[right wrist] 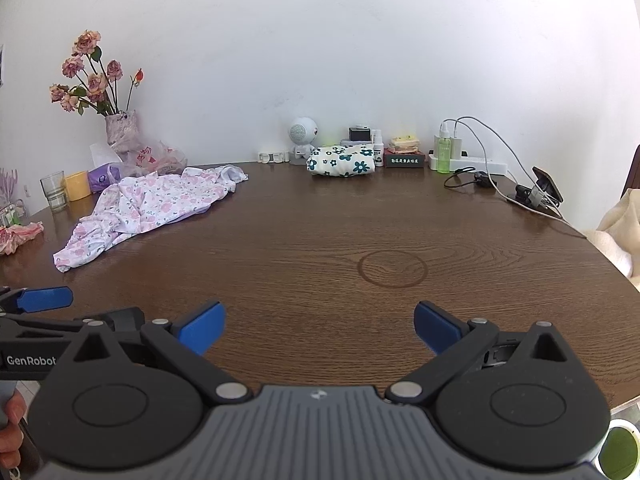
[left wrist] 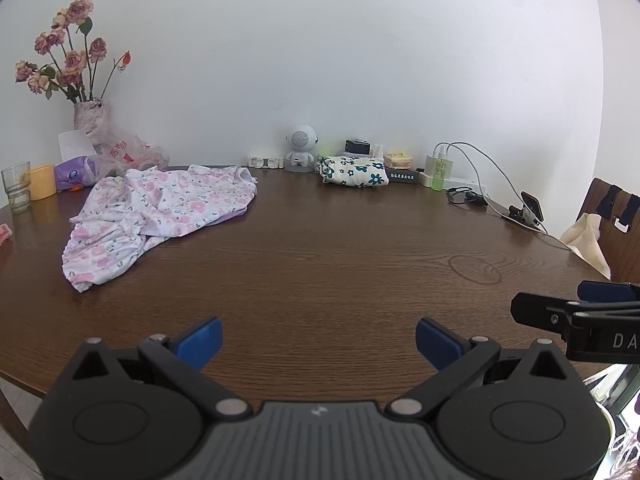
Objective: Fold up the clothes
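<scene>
Both grippers, left gripper (left wrist: 319,344) and right gripper (right wrist: 319,328), stood released and empty at the near edge. The pink floral garment (left wrist: 160,216) lay crumpled far left. Risk: reaching could topple the glass (left wrist: 17,192) beside it.

Bright, even daylight from the right, soft shadows, sharp focus, strong fisheye bending with dark corners.

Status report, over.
Left gripper and right gripper open, empty, over the table. Pink floral garment crumpled, untouched, far left. Path clear.
</scene>
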A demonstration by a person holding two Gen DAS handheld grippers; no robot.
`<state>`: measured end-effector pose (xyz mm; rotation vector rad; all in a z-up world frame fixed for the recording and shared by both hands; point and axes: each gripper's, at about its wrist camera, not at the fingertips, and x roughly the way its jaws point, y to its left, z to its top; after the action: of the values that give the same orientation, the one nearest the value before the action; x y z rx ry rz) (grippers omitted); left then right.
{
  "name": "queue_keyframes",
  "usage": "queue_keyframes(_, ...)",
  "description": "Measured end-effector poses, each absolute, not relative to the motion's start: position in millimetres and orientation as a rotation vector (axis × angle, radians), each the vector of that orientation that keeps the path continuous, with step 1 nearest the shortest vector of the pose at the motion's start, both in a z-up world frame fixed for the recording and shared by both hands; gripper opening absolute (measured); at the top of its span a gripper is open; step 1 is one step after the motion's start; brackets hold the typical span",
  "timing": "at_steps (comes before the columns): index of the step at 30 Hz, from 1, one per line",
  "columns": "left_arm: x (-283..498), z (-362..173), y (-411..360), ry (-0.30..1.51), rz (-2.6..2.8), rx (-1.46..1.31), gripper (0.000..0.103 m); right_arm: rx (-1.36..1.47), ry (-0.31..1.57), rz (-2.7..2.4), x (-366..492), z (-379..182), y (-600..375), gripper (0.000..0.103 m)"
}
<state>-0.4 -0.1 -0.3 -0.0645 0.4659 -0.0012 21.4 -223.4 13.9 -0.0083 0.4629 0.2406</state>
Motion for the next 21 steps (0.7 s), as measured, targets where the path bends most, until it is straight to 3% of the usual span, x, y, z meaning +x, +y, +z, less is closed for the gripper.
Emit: queue_keyframes(21, -4, -4, 7, 0.457, 0.034, -0.102, 0.103, 0.006, 0.451, 0.272, 14, 14, -218, 0.103)
